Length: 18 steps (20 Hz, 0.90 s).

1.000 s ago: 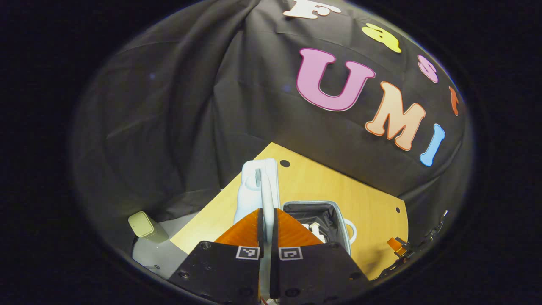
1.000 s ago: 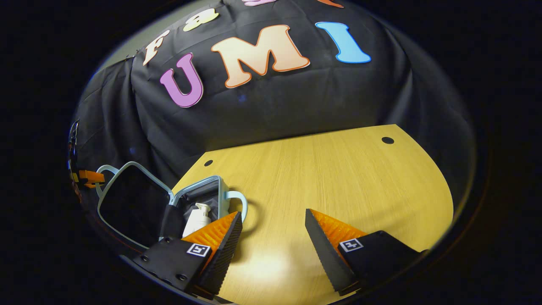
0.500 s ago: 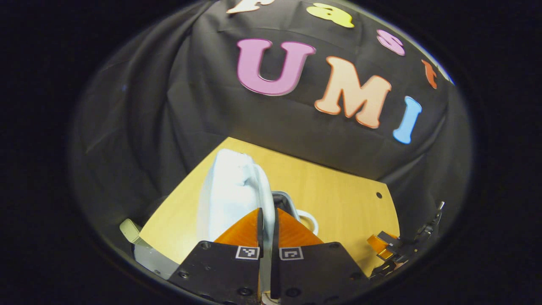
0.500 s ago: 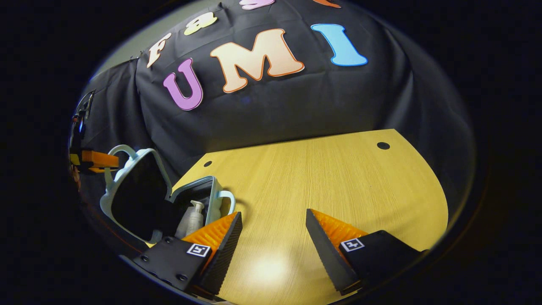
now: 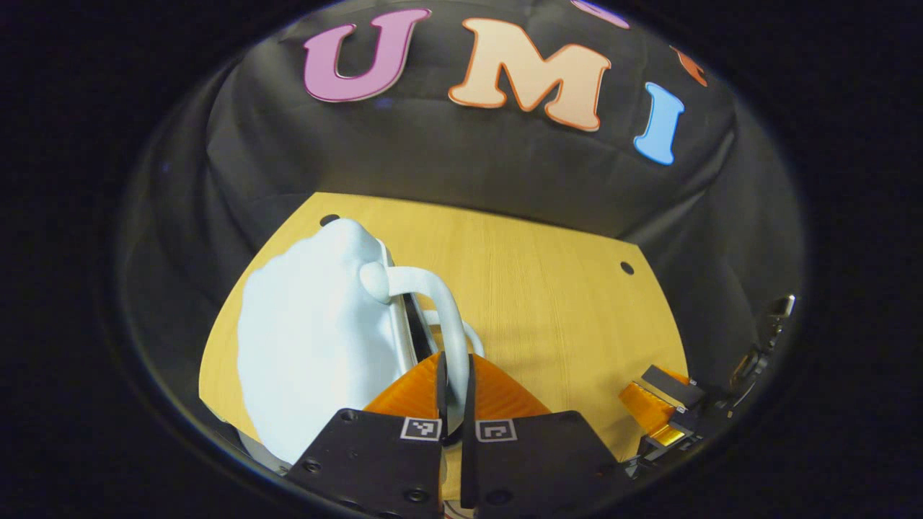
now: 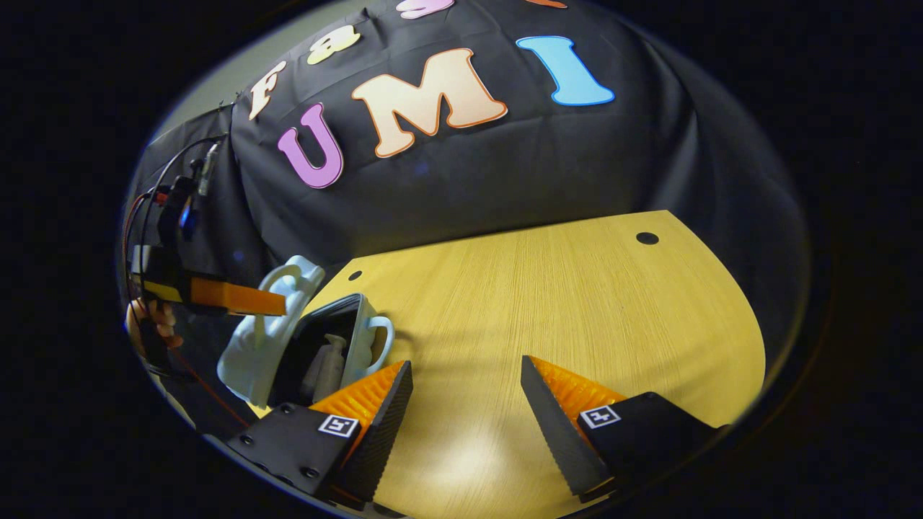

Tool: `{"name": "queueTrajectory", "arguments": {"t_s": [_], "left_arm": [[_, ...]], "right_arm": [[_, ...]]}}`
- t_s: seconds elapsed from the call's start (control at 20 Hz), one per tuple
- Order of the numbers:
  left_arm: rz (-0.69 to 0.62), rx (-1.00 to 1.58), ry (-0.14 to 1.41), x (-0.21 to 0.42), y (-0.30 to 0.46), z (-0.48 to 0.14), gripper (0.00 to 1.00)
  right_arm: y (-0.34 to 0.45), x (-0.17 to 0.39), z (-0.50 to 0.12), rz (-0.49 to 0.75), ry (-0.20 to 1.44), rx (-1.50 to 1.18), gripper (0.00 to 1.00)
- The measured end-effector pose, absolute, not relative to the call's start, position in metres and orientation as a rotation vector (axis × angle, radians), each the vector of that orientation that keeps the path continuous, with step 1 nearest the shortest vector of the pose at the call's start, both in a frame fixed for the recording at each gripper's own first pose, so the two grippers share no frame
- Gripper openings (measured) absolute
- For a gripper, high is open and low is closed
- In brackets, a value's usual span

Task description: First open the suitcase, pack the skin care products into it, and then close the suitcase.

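Observation:
A small pale blue suitcase [image 6: 346, 339] lies at the left end of the wooden table, its lid [image 5: 317, 346] tipped steeply over the base. My left gripper [image 5: 454, 367] is shut on the lid's handle [image 5: 440, 303]; in the right gripper view the same left gripper [image 6: 238, 297] and the hand holding it appear at the far left. A white pump bottle [image 6: 328, 364] lies inside the dark-lined base. My right gripper [image 6: 465, 378] hovers open over bare table to the right of the suitcase, with nothing between its fingers.
The wooden table [image 6: 562, 310] stretches to the right and back toward the black cloth wall, with small round holes [image 6: 647, 238] near its far corners. In the left gripper view my right gripper [image 5: 660, 411] sits at the lower right edge.
The left gripper has swung the lid up and over toward the base, so the opening has narrowed from wide to a slim gap. The right gripper has stayed nearly still and open.

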State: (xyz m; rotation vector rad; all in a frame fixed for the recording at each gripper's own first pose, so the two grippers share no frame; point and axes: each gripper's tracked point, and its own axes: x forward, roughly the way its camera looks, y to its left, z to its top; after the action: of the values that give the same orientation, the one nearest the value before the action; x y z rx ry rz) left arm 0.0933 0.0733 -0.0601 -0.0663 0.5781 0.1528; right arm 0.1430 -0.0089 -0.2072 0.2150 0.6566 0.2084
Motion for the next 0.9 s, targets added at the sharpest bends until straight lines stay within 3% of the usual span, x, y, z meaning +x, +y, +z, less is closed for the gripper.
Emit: {"name": "queueTrajectory", "arguments": {"t_s": [0.35,0.7,0.85,0.9], "left_arm": [[0.188,0.01,0.736,0.129,0.075,-0.138,0.03],[0.204,0.077,0.809,0.132,0.069,-0.157,0.07],[0.22,0.046,0.821,0.129,0.068,-0.158,0.35],[0.223,0.056,0.821,0.13,0.068,-0.157,0.38]], "right_arm": [[-0.017,0.139,-0.213,0.199,0.66,0.232,0.95],[-0.029,0.132,-0.217,0.177,0.661,0.244,0.95],[-0.036,0.133,-0.215,0.16,0.654,0.252,0.95],[-0.039,0.133,-0.215,0.155,0.652,0.256,0.95]]}}
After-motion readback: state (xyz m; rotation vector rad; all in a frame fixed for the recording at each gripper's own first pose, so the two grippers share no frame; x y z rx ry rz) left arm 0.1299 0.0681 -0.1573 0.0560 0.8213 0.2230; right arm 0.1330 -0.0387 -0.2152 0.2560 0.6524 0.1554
